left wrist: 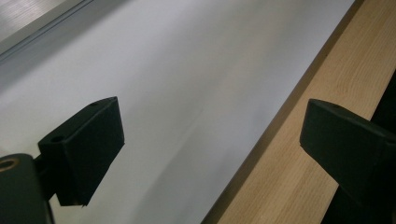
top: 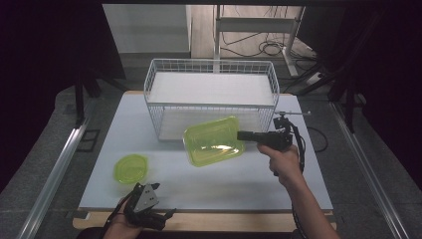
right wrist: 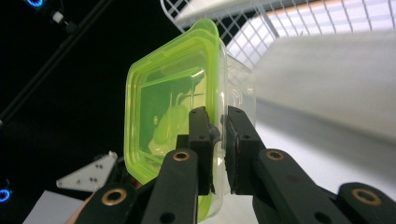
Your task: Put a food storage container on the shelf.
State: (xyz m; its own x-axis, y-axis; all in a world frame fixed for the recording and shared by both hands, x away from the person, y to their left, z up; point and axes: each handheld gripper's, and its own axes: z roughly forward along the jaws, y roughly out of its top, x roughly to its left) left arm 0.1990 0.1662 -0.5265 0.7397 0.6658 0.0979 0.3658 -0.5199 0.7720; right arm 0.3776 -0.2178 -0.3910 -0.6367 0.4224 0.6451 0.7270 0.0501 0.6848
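1. The green container (top: 213, 141) is pinched by its rim in the right gripper (top: 245, 135), at the wire basket's (top: 210, 105) 6 o'clock.
2. The left gripper (left wrist: 212, 140) is held agape, empty.
3. A slip could be caused by the thin edge hold.

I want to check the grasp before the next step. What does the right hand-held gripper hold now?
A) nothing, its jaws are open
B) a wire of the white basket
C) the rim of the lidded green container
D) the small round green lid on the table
C: the right hand-held gripper is shut on the rim of the green container, which hangs in front of the wire basket.
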